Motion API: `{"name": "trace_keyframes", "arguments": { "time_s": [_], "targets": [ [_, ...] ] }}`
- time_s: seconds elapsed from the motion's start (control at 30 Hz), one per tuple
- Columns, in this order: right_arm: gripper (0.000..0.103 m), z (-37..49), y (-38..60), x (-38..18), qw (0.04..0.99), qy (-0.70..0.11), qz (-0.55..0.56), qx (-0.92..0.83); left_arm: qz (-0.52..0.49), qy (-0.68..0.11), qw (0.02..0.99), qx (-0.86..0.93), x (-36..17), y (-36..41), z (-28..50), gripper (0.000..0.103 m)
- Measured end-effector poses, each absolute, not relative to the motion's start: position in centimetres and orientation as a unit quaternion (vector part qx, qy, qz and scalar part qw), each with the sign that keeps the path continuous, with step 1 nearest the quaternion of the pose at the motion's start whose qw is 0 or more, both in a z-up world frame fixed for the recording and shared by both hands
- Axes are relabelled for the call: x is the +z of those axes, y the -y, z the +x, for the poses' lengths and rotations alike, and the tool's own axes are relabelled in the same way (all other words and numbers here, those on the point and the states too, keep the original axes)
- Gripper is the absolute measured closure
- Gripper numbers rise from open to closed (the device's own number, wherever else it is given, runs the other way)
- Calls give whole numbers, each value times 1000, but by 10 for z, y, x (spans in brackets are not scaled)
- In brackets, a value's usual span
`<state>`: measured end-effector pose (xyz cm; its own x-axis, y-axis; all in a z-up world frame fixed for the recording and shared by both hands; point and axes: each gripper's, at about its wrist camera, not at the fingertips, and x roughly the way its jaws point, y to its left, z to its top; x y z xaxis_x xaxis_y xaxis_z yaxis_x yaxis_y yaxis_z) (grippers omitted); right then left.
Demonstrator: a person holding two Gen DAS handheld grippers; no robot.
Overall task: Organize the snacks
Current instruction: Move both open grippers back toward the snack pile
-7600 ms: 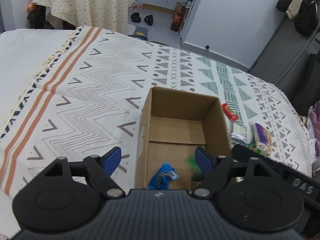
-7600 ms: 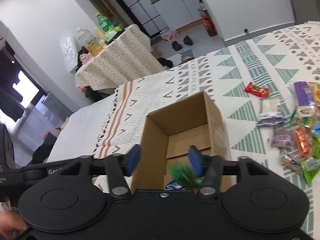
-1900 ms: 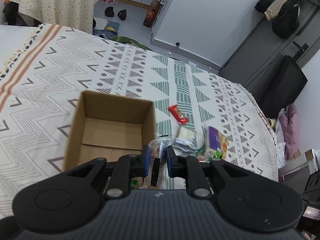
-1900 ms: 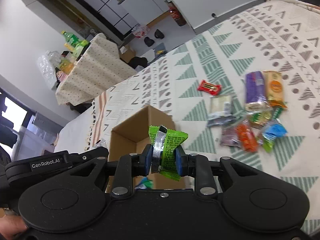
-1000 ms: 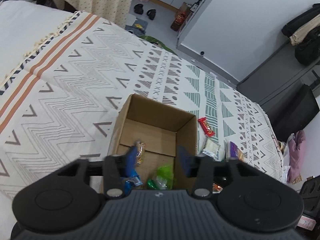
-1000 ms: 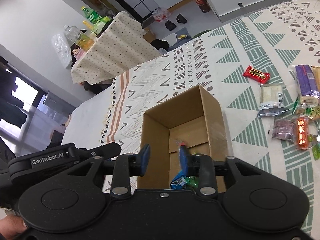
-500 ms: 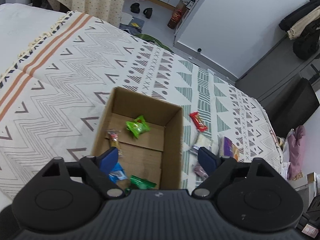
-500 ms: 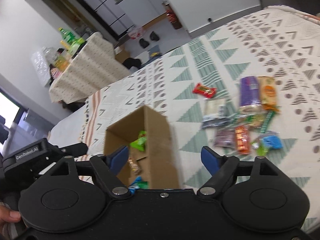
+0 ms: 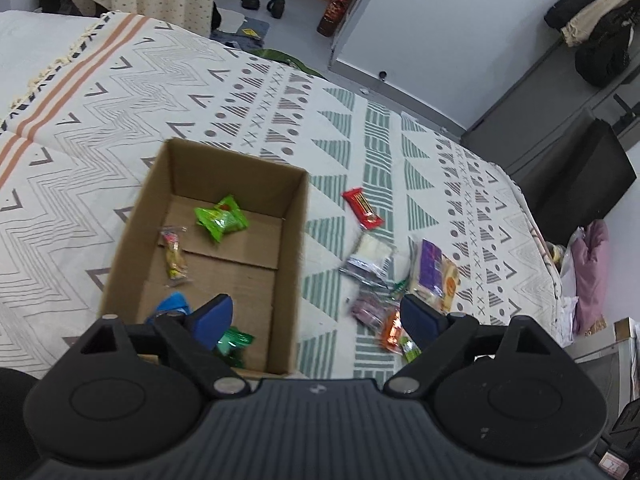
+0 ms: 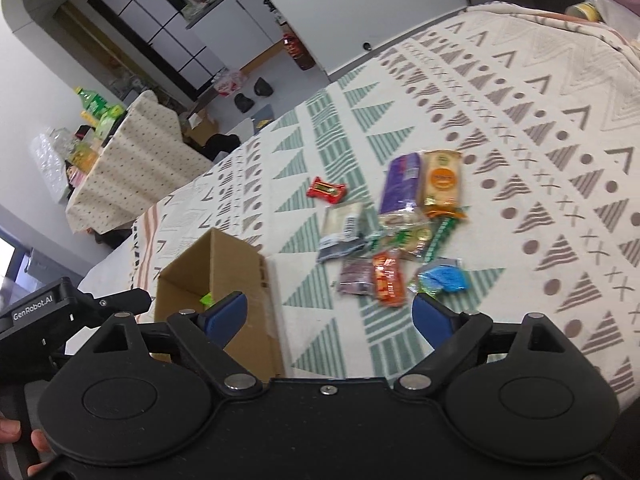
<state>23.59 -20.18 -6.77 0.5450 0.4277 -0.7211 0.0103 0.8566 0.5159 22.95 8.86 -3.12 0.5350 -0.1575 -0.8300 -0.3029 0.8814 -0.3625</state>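
An open cardboard box sits on a patterned blanket. Inside lie a bright green packet, a clear yellow-red packet, a blue packet and a dark green one. To its right a pile of snacks lies loose: a red bar, a silver-white packet, a purple and an orange pack, an orange packet and a blue one. My left gripper hovers open over the box's right wall. My right gripper hangs open just short of the pile.
The blanket covers a bed; its far right edge drops toward a black cabinet and pink cloth. A covered table with bottles stands beyond the bed. The left gripper's body shows at the left of the right wrist view.
Both grippers opened and dropped their snacks into the box, a clear packet and a green one. Since then both have swung right, from over the box toward the snack pile.
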Motion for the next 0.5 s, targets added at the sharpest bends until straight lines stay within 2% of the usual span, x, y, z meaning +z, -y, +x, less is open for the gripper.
{"name": "trace_keyframes", "arguments": {
  "time_s": [0.5],
  "targets": [
    [16, 243, 245, -100, 833, -478, 259, 105, -208, -499, 841, 13, -50, -32, 247, 13]
  ]
}}
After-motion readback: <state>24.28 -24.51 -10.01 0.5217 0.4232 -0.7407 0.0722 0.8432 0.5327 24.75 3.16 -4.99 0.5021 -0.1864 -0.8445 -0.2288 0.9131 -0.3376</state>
